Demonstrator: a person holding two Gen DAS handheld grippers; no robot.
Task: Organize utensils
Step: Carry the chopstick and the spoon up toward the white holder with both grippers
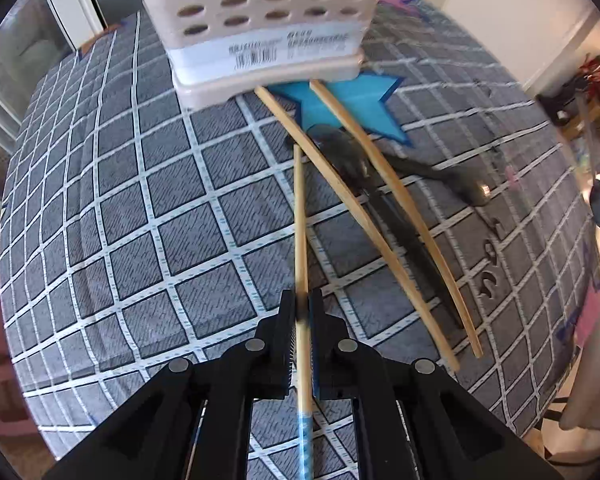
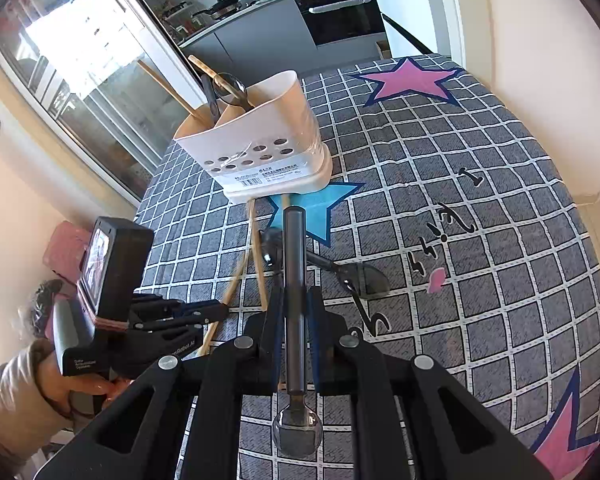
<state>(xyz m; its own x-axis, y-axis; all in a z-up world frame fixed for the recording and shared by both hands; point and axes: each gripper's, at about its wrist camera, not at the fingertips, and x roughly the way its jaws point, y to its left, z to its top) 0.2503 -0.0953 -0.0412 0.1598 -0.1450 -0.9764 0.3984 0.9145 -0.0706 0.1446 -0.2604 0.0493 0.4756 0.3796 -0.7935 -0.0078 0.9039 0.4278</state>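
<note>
Now pinching: left gripper on chopstick, right gripper on spoon, both bound for holder at 12 o'clock.

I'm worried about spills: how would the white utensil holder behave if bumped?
The white utensil holder stands tall on a narrow base, with utensils leaning out one end, so it probably tips that way. It looks like thin, light plastic, so it would likely slide on the cloth.

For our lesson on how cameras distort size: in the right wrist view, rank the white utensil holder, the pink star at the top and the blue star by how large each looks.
1. White utensil holder, clearly largest.
2. Pink star.
3. Blue star, though the holder covers part of it, so second and third place are unsure.
</note>
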